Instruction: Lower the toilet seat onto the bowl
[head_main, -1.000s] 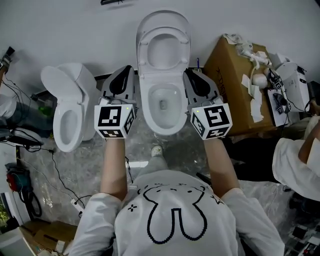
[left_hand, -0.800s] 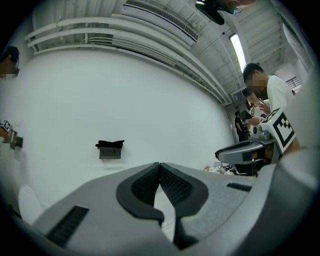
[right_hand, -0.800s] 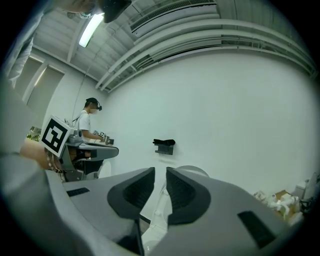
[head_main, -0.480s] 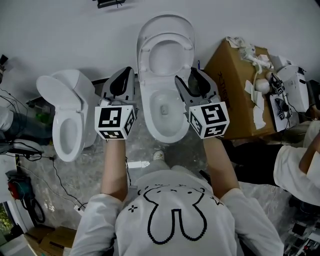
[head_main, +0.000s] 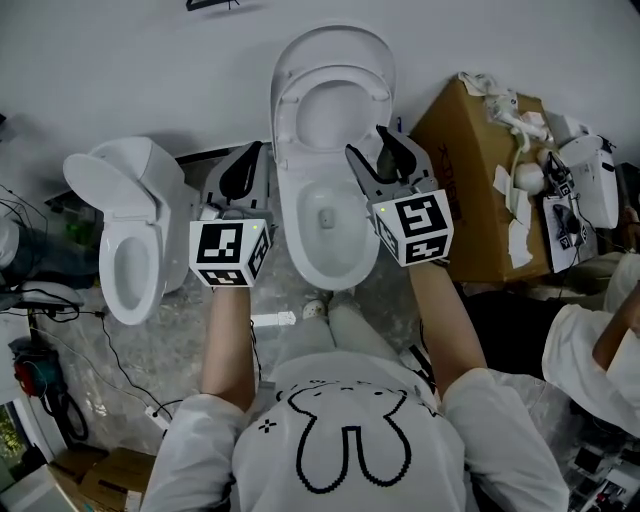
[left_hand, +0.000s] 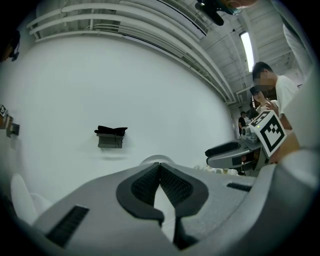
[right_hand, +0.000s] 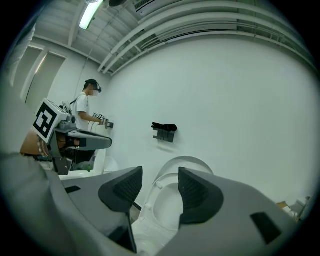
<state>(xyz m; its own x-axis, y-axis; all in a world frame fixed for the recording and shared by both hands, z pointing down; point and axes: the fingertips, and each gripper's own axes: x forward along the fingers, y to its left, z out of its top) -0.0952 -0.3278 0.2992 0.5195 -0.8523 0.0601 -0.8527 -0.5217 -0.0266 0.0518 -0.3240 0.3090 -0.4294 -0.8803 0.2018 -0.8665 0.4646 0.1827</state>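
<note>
White wall (head_main: 150, 70) fills the top of the head view. Against it stands the bowl (head_main: 325, 255), with the toilet seat (head_main: 285, 110) raised against the lid (head_main: 335, 38). The left gripper (head_main: 250, 152) hangs in the gap between the bowl's left rim and a second toilet (head_main: 130, 250). The right gripper (head_main: 370, 145) sits at the bowl's right rim, just beside the seat's lower right edge, with a cardboard box (head_main: 465, 175) close behind it. Grey floor (head_main: 150, 335) lies bare in front of the bowl.

From the left gripper view, the jaws are pressed together at their tips, with nothing between them. Open wall and a black bracket (left_hand: 111, 136) lie ahead.

From the right gripper view, the jaws stand spread, having just been opening. The upright seat shows beyond their gap, and neither pad presses on it.
</note>
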